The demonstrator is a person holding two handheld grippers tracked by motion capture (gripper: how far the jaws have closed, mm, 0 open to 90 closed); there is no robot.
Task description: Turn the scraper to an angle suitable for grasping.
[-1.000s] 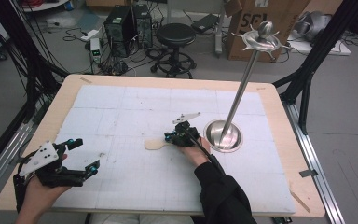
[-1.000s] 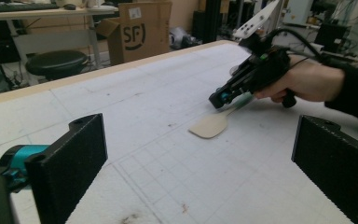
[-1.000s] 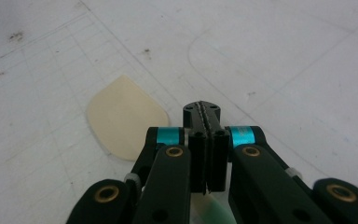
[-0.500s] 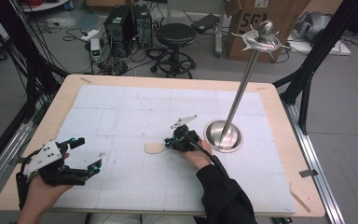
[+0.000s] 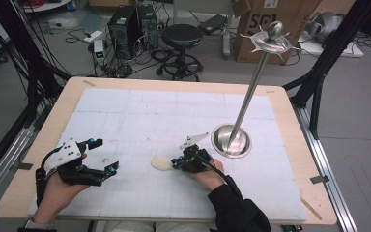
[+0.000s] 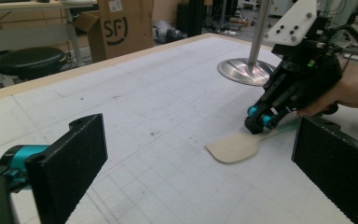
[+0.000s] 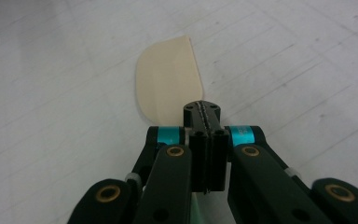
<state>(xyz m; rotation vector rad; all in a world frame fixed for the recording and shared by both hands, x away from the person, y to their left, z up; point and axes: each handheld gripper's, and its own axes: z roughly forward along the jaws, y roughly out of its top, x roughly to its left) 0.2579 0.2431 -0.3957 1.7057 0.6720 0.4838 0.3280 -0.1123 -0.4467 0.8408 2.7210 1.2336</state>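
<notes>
While the right hand-held gripper [image 5: 176,163] sits low near the middle of the counter [image 5: 280,99], its jaws are pinched fully together on the handle of a small spatula [image 5: 162,163]. Just 1 spatula here: flat cream blade, rounded at one end, smooth matte look, prob silicone or plastic, lying flat on the mat w/ a pale greenish handle running back into the jaws. The blade sticks out past the jaw tips in the right gripper view [image 7: 169,79].

Left hand-held gripper [image 5: 101,157] is over by the near-left corner, jaws spread wide, nothing between them. Its 2 pads [image 6: 72,161] are black, flat and finely ribbed, w/ teal joints behind. It points across at the spatula, well apart from it.

Other stuff: 1 metal stand [image 5: 231,140], shiny round dish base, thin straight pole, knob plus spiky ring up top. It's just right of the right hand-held gripper. The counter is light wood around the edge w/ 1 white gridded mat [image 5: 140,111] covering most of it, a bit scuffed. Behind the counter: 1 black round stool [image 5: 183,36] and 1 cardboard box [image 5: 258,26].
</notes>
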